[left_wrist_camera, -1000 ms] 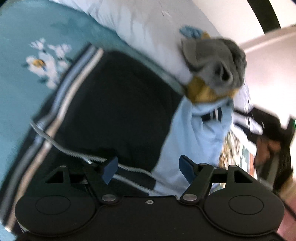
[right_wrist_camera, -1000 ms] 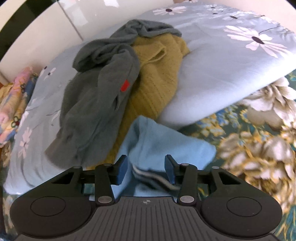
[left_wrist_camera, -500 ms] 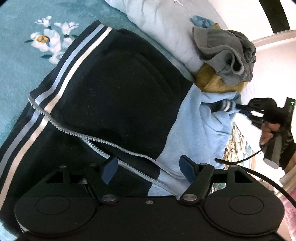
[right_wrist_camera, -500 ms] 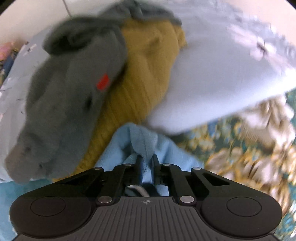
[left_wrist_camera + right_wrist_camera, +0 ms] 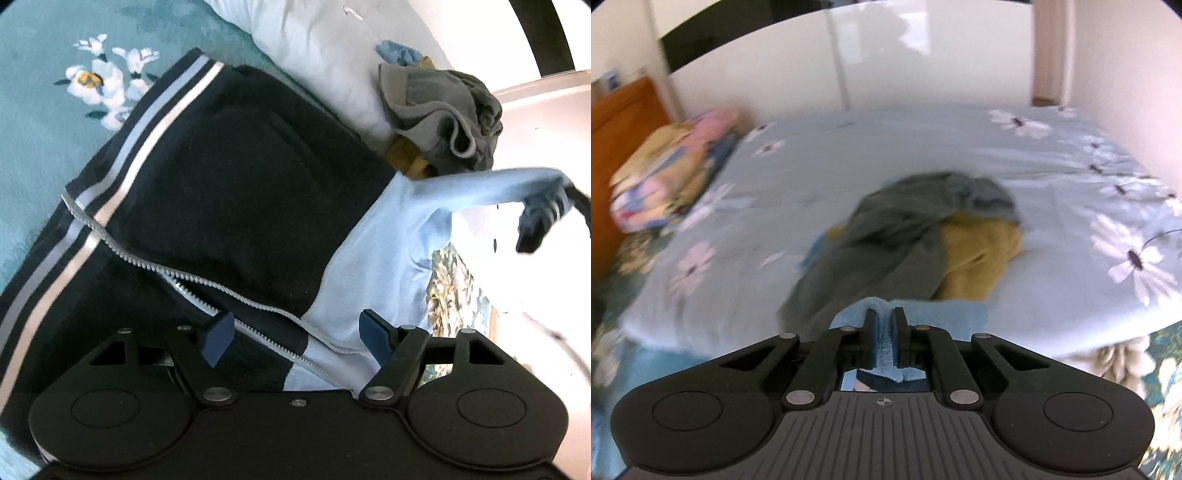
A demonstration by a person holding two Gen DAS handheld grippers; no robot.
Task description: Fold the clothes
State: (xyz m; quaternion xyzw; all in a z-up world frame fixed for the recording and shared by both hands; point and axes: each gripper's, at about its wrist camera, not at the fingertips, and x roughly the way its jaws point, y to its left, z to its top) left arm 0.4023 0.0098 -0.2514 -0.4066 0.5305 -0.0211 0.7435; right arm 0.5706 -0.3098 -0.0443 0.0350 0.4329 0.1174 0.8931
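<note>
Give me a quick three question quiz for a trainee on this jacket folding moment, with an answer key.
1. True or false: the left tongs are shut on the zipper.
2. Which part of the jacket do the right tongs grip? A) dark hem B) light blue sleeve C) zipper
3. Fill in: the grey garment lies partly over a ___ coloured one.

Key: 1 false, they are open above the jacket; 2 B; 3 mustard.
</note>
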